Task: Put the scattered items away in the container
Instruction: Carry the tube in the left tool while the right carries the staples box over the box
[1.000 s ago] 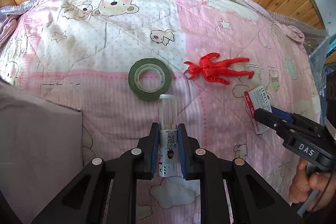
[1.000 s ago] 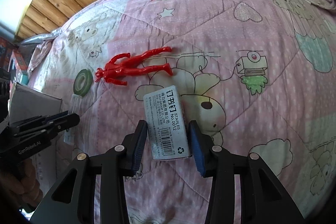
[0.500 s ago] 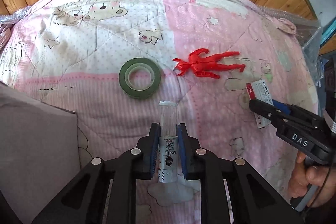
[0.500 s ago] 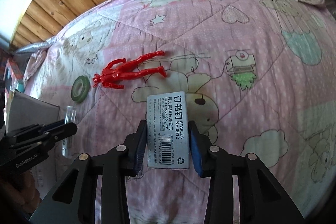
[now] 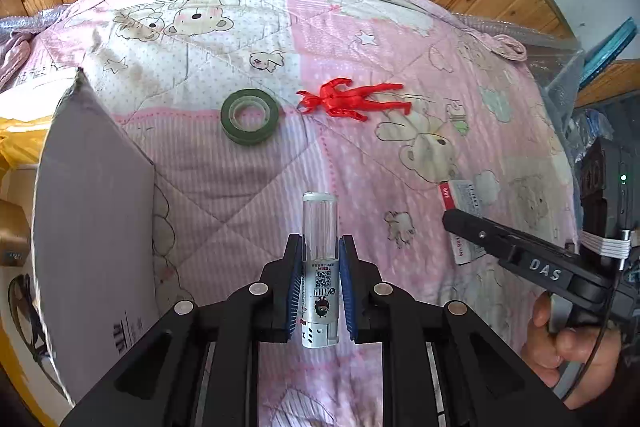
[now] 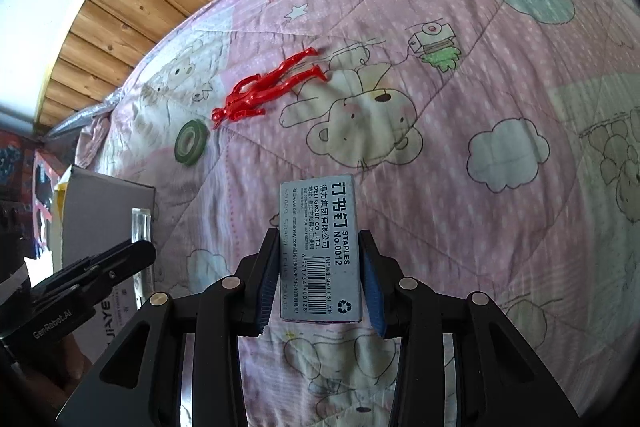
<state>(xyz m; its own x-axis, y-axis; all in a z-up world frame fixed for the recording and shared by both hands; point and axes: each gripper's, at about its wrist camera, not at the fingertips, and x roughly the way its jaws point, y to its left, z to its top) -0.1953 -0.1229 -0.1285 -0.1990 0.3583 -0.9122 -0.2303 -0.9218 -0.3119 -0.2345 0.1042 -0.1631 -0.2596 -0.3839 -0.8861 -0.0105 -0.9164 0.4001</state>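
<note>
A slim clear-topped plastic tube with a printed silver label (image 5: 320, 267) is clamped between the blue pads of the left gripper (image 5: 319, 281), and a flat grey cardboard box of staples (image 6: 320, 247) is pinched across its width by the right gripper (image 6: 320, 277); both are held clear of the pink quilted bear-print bedspread (image 5: 248, 183). The grey cardboard box serving as the container (image 5: 92, 219) is seen at the left edge, with its opening not visible from either camera. A green roll of tape (image 5: 249, 116) and a red plastic toy figure (image 5: 352, 99) are left lying just beside each other on the bedspread, well apart from the container. The tube is gripped only around its lower labelled part, so it could pivot or slip if swung quickly. The two grippers are close together, and a collision is likely if both are carried to the container at once; a release made short of the rim would drop an item outside it.
</note>
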